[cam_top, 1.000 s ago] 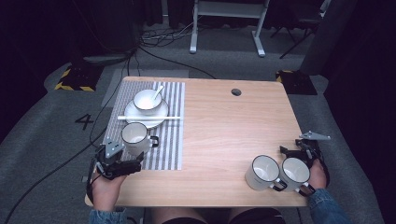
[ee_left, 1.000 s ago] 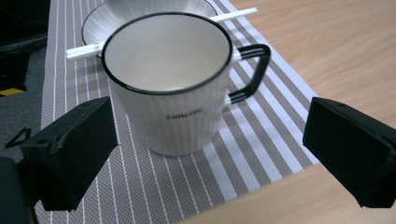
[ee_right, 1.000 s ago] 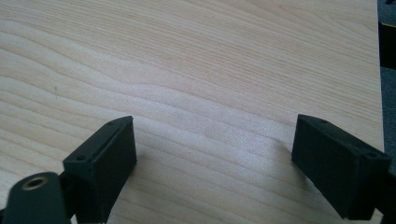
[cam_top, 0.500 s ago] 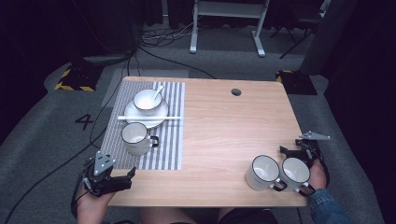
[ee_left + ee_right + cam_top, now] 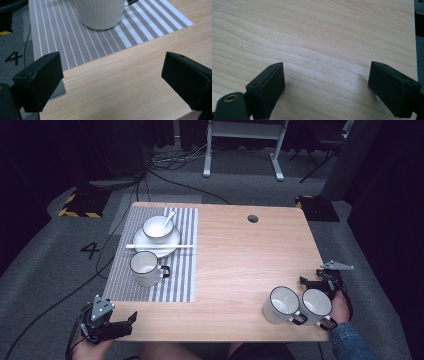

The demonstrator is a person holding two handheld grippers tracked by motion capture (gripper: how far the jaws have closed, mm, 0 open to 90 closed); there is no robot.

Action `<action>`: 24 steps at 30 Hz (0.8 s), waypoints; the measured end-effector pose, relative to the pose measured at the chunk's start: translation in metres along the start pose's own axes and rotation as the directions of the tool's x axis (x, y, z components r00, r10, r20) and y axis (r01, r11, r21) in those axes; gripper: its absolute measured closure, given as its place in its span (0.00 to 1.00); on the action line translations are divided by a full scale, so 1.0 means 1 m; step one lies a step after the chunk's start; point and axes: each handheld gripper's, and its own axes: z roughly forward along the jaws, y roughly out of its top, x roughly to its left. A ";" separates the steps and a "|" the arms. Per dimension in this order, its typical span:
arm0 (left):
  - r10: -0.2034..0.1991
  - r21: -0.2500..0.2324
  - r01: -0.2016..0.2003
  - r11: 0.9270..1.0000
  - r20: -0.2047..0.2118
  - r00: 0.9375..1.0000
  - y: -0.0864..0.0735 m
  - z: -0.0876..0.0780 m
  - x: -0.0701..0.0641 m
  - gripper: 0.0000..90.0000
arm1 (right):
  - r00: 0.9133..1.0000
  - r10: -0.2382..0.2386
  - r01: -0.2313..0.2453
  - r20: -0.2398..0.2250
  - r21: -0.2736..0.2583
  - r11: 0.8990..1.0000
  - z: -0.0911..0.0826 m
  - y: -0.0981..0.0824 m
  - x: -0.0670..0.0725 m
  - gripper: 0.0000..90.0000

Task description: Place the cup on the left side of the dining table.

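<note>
At the bench's near-left corner, left gripper [image 5: 131,318] with jaws wide and empty, mug [image 5: 145,268] on striped placemat [image 5: 176,275] just ahead; step judged between mugs; next, right gripper [image 5: 306,281], jaws wide, takes a near-right mug [image 5: 281,304].

Three white mugs stand on the worktop [image 5: 230,255]: one mug [image 5: 145,268] on the striped placemat [image 5: 182,275], and two mugs, one [image 5: 280,304] touching the other [image 5: 316,306], near the front right corner. There is one placemat. On it sit one plate [image 5: 172,242], one bowl [image 5: 157,229] on the plate, one spoon [image 5: 168,219] in the bowl, and one pair of white chopsticks [image 5: 160,247] laid across the plate's near rim. Two tools are present, a left tool [image 5: 131,322] and a right tool [image 5: 307,279], one at each front corner.
</note>
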 end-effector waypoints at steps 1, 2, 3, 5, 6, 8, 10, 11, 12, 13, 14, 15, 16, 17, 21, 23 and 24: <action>-0.008 -0.003 0.008 1.000 -0.014 1.000 -0.002 0.002 0.002 0.05 | 1.000 0.004 -0.004 -0.004 -0.002 1.000 0.000 0.000 0.000 0.15; -0.018 -0.004 0.018 1.000 -0.018 1.000 -0.004 0.004 0.003 0.05 | 1.000 0.000 0.000 -0.001 -0.001 1.000 0.000 0.000 0.000 0.15; -0.021 -0.004 0.021 1.000 -0.031 0.999 -0.006 0.006 0.005 0.07 | 1.000 0.000 0.000 -0.001 -0.001 1.000 0.000 0.000 0.000 0.15; -0.038 -0.011 0.037 0.999 -0.061 0.997 -0.014 0.013 0.009 0.07 | 1.000 0.004 -0.004 -0.005 -0.002 1.000 0.000 0.000 0.000 0.15; -0.038 -0.011 0.037 0.999 -0.061 0.997 -0.014 0.013 0.009 0.07 | 1.000 0.003 -0.003 -0.004 -0.002 1.000 0.000 0.000 0.000 0.15; -0.038 -0.002 0.038 0.999 -0.076 0.996 -0.020 0.018 0.013 0.07 | 1.000 0.000 0.000 -0.002 -0.001 1.000 0.000 0.000 0.000 0.15; -0.044 -0.001 0.044 0.999 -0.072 0.996 -0.022 0.020 0.013 0.07 | 1.000 0.004 -0.004 -0.005 -0.002 1.000 0.000 0.000 0.000 0.15; -0.049 0.010 0.050 0.999 -0.065 0.997 -0.023 0.022 0.014 0.07 | 1.000 0.004 -0.004 -0.005 -0.002 1.000 0.000 0.000 0.000 0.15; -0.052 0.012 0.053 0.999 -0.073 0.996 -0.026 0.026 0.014 0.07 | 1.000 0.002 -0.002 -0.004 -0.001 1.000 0.000 0.000 0.000 0.15; -0.051 0.017 0.053 0.998 -0.072 0.996 -0.027 0.028 0.014 0.07 | 1.000 0.004 -0.004 -0.005 -0.002 1.000 0.000 0.000 0.000 0.15; -0.051 0.017 0.053 0.998 -0.072 0.996 -0.027 0.028 0.014 0.07 | 1.000 0.004 -0.004 -0.005 -0.002 1.000 0.000 0.000 0.000 0.15; -0.047 0.021 0.049 0.999 -0.079 0.996 -0.029 0.030 0.015 0.07 | 1.000 0.003 -0.003 -0.004 -0.001 1.000 0.000 0.000 0.000 0.15; -0.052 0.017 0.053 0.998 -0.077 0.996 -0.031 0.032 0.014 0.07 | 1.000 0.004 -0.004 -0.004 -0.002 1.000 0.000 0.000 0.000 0.15; -0.050 0.027 0.052 0.998 -0.079 0.996 -0.031 0.033 0.014 0.07 | 1.000 0.003 -0.003 -0.005 -0.001 1.000 0.000 0.000 0.000 0.15; -0.045 0.047 0.050 0.998 -0.091 0.995 -0.036 0.040 0.013 0.07 | 1.000 0.005 -0.005 -0.005 -0.002 1.000 0.000 0.000 0.001 0.15; -0.060 0.027 0.063 0.998 -0.094 0.994 -0.040 0.042 0.013 0.07 | 1.000 0.003 -0.003 -0.005 -0.001 1.000 0.000 0.000 0.000 0.15; -0.083 0.014 0.084 0.996 -0.098 0.992 -0.043 0.041 0.015 0.07 | 1.000 0.004 -0.004 -0.005 -0.002 1.000 0.000 0.000 0.000 0.15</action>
